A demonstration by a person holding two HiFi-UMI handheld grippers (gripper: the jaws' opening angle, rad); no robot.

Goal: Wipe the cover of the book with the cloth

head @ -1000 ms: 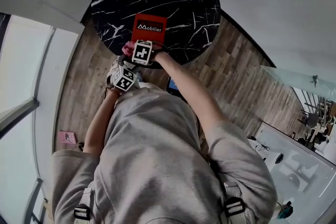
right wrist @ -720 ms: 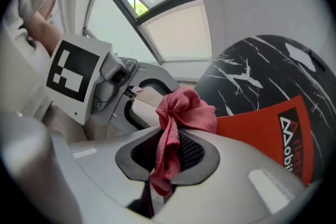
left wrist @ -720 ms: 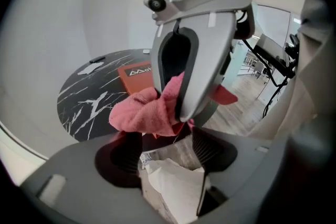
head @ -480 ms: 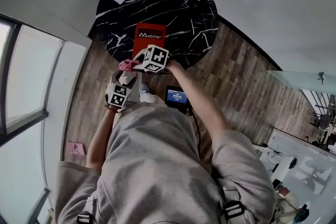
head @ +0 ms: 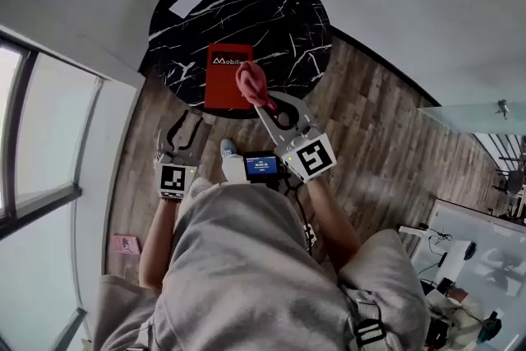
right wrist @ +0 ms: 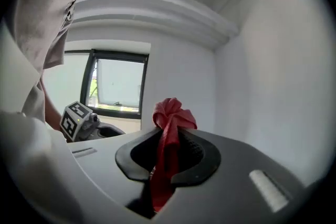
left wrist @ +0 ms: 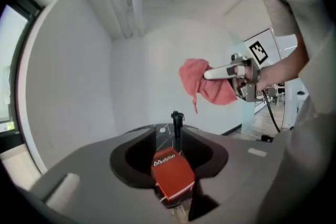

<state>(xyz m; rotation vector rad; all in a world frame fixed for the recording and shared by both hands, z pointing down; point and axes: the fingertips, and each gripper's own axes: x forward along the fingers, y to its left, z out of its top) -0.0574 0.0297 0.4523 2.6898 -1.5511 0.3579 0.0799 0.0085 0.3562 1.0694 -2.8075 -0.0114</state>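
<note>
since both rose | right tool (head: 265, 104) clamps cloth (head: 250, 80) | left tool (head: 177, 136) closing, half-open, empty

Bright, even daylight throughout, coming from the window (head: 37, 136) at the left of the head view, blown out to near white there. Shadows soft and weak on the wooden floor (head: 378, 127). Dark counter (head: 246, 12) cleanly exposed, white veins crisp. Heavy fisheye bending in all three views (wall lines curved into arcs), with black corners round both gripper views. Left gripper view hazy and slightly soft, nearest foreground out of focus. Red cloth (right wrist: 169, 113) sharp against the pale far wall (right wrist: 262, 86).
</note>
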